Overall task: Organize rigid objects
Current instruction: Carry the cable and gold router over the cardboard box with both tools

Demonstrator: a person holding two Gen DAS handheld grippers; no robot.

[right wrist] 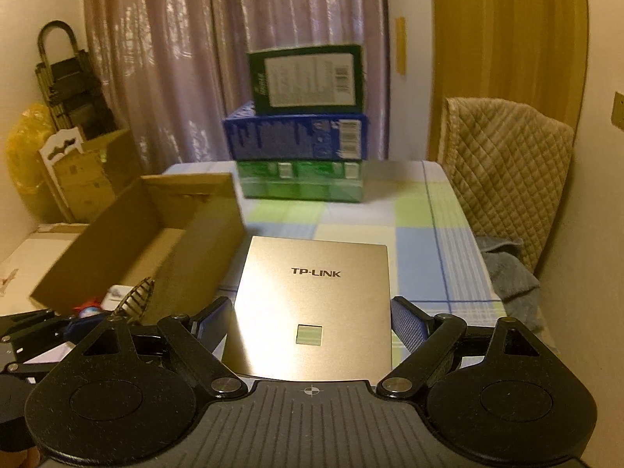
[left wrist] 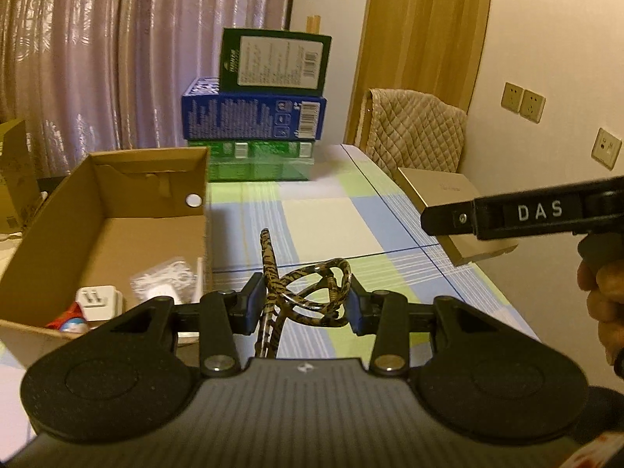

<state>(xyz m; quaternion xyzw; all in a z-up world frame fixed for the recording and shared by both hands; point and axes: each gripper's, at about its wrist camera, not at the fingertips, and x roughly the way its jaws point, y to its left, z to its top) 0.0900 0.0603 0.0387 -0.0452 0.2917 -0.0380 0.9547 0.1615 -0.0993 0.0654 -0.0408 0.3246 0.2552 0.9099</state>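
Observation:
My left gripper [left wrist: 302, 302] is shut on folded tortoiseshell glasses [left wrist: 308, 290], held just right of the open cardboard box [left wrist: 195, 179]. The box holds a white charger plug [left wrist: 95, 301], a bagged white cable [left wrist: 165, 279] and a red and blue item [left wrist: 68, 321]. My right gripper [right wrist: 310, 321] is shut on a flat gold TP-LINK box [right wrist: 316, 304], held above the checked tablecloth [right wrist: 429, 249]. In the left wrist view the gold box [left wrist: 440, 191] shows at the right, behind the right gripper's black finger [left wrist: 507, 214]. The glasses' tip [right wrist: 138, 298] shows in the right wrist view.
A stack of green, blue and dark green boxes [left wrist: 257, 117] stands at the table's far end. A chair with a quilted cover [right wrist: 503, 163] is at the right side, with a grey cloth [right wrist: 507, 273] on it. Cardboard boxes [right wrist: 89, 171] sit on the floor left.

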